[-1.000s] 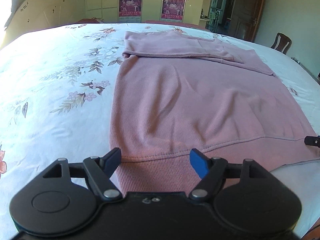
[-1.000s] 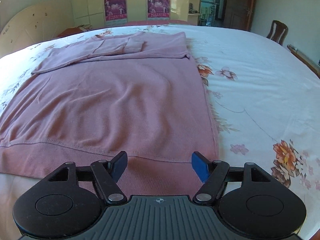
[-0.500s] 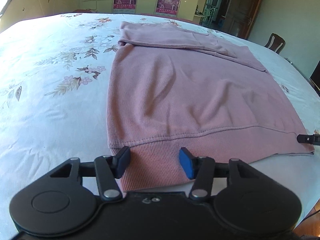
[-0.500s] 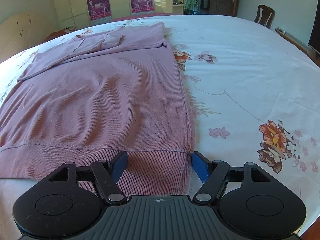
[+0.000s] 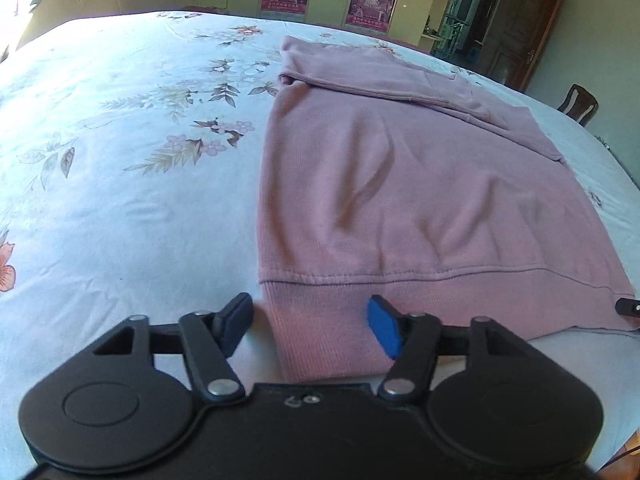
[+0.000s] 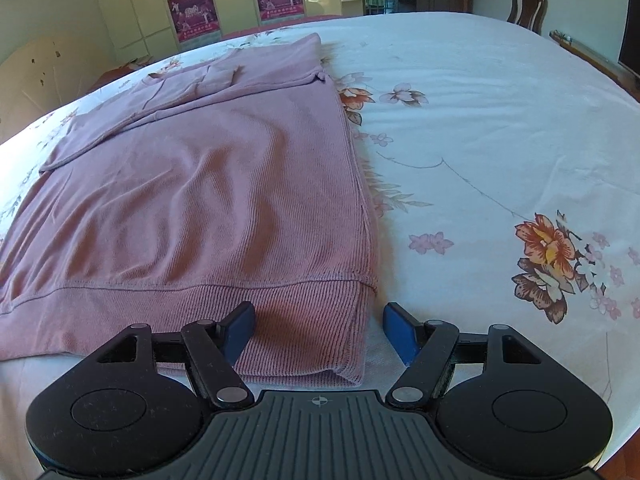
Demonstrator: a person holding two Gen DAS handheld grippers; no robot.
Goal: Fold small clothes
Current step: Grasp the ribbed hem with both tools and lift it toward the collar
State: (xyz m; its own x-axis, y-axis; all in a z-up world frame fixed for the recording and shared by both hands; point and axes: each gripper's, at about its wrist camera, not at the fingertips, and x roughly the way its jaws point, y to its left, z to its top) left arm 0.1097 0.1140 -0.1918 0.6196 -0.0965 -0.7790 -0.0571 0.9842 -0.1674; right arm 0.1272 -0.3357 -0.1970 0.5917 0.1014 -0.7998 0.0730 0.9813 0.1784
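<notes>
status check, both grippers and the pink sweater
Left gripper open, straddling hem's left corner. Right gripper open at right corner. Pink sweater flat on bed, sleeves folded in. Nothing in the way.

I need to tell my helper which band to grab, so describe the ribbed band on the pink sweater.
On the flowered bedsheet lies a pink sweater. Its ribbed band is the near edge, below a stitched seam, between the open fingers of the left gripper; its ribs set it apart from the smoother body.
</notes>
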